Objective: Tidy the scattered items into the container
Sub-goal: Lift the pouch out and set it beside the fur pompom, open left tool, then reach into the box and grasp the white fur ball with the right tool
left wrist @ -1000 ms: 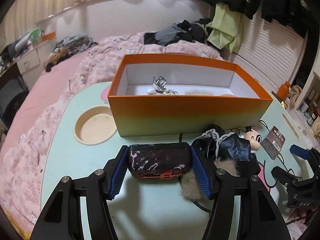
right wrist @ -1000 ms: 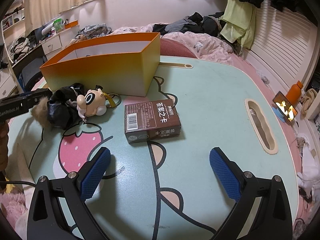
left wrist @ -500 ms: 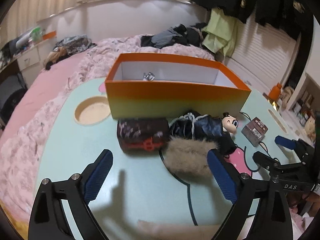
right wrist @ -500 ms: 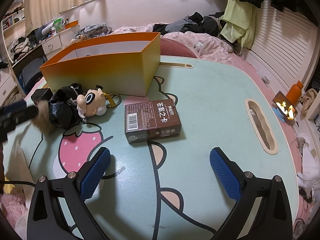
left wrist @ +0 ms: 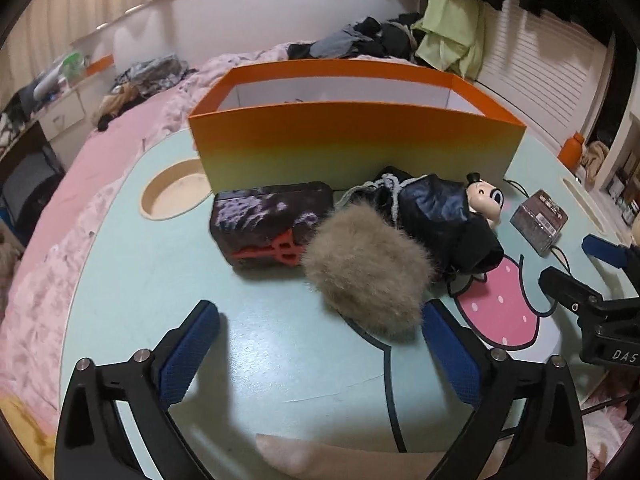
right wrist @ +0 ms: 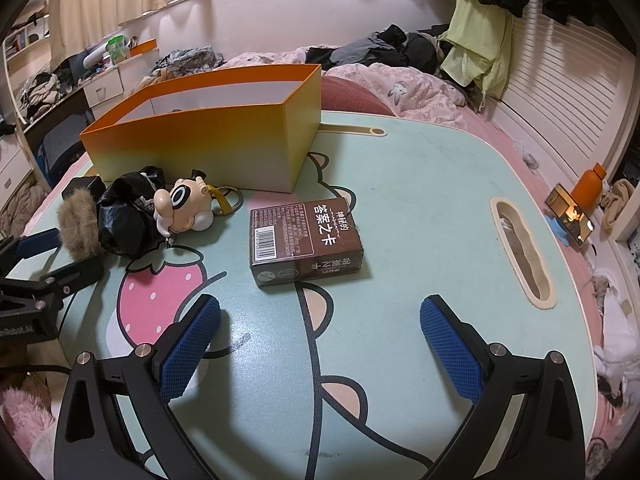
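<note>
The orange box stands open at the back of the mint table. Just in front of it lie a dark marbled box, a tan fur pompom, a black pouch and a cartoon figure keychain. My left gripper hangs short of the marbled box and pompom, its jaws opening wide with nothing between them. In the right wrist view, a brown card box lies ahead of my open, empty right gripper. The figure and pouch sit to its left.
A round cup recess is sunk into the table left of the orange box, and a long slot runs near its right edge. A phone on a stand and an orange bottle sit beyond that edge. Pink bedding surrounds the table.
My left gripper let go of the dark marbled box, spread its jaws wide and drew back and lower. The box stays on the table. The right gripper has not moved.
</note>
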A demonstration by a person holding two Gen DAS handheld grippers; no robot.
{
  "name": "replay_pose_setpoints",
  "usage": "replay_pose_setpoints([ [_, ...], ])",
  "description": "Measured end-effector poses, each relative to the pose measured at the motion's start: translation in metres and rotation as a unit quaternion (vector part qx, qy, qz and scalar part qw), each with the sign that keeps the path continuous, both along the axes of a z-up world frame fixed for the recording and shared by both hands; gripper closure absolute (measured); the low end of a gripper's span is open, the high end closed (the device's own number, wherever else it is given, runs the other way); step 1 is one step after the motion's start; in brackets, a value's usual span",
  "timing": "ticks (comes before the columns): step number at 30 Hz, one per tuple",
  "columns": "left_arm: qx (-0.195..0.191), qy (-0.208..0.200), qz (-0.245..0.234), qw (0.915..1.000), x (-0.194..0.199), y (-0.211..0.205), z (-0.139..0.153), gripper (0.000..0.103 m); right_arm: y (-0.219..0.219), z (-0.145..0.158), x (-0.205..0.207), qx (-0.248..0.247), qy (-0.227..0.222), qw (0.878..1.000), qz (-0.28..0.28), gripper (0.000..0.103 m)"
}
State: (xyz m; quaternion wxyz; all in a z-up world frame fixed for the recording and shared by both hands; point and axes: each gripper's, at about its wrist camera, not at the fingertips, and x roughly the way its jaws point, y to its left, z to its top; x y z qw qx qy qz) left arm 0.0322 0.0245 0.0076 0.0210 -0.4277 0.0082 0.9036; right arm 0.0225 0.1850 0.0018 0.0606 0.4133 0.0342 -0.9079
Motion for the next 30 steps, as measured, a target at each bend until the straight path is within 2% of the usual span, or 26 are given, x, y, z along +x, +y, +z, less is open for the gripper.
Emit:
replay_pose_setpoints([
  [6,0.004,0.0,0.002,1.0,0.0,0.0,-0.001,0.001,0.0,0.0,0.0,-0.006,0.001,1.0,-0.001,0.004],
  [9,0.004,0.0,0.002,1.0,0.001,-0.001,-0.002,0.001,0.007,0.018,0.003,-0.015,0.029,0.999,-0.007,0.022],
  [12,0.004,0.0,0.002,1.0,0.001,-0.002,-0.002,0.001,0.014,0.056,-0.001,-0.057,0.054,0.997,0.013,0.024],
  [14,0.005,0.0,0.002,1.0,0.001,-0.002,-0.002,0.001,0.011,0.081,-0.017,-0.077,0.054,0.995,0.04,0.032],
  [15,0.004,0.0,0.002,1.0,0.001,-0.001,-0.002,0.001,0.009,0.091,-0.027,-0.084,0.05,0.994,0.052,0.04],
  [18,0.004,0.0,0.002,1.0,0.001,-0.002,-0.002,0.001,-0.019,0.115,-0.073,-0.109,0.004,0.987,0.116,0.055],
  [21,0.004,0.0,0.002,1.0,0.001,-0.001,-0.002,0.001,-0.057,0.106,-0.119,-0.095,-0.069,0.981,0.155,0.056],
  [23,0.005,0.0,0.001,1.0,0.001,-0.001,-0.002,0.001,-0.074,0.092,-0.141,-0.071,-0.112,0.98,0.15,0.058],
  [25,0.005,0.001,0.001,1.0,0.001,-0.001,-0.002,0.001,-0.087,0.079,-0.158,-0.088,-0.153,0.972,0.153,0.058],
  [27,0.005,0.001,0.001,1.0,0.0,0.0,-0.002,0.001,-0.099,0.072,-0.164,-0.114,-0.179,0.962,0.174,0.058],
  [30,0.005,0.001,0.001,1.0,0.001,-0.001,-0.002,0.001,-0.117,0.061,-0.173,-0.112,-0.2,0.958,0.173,0.059],
])
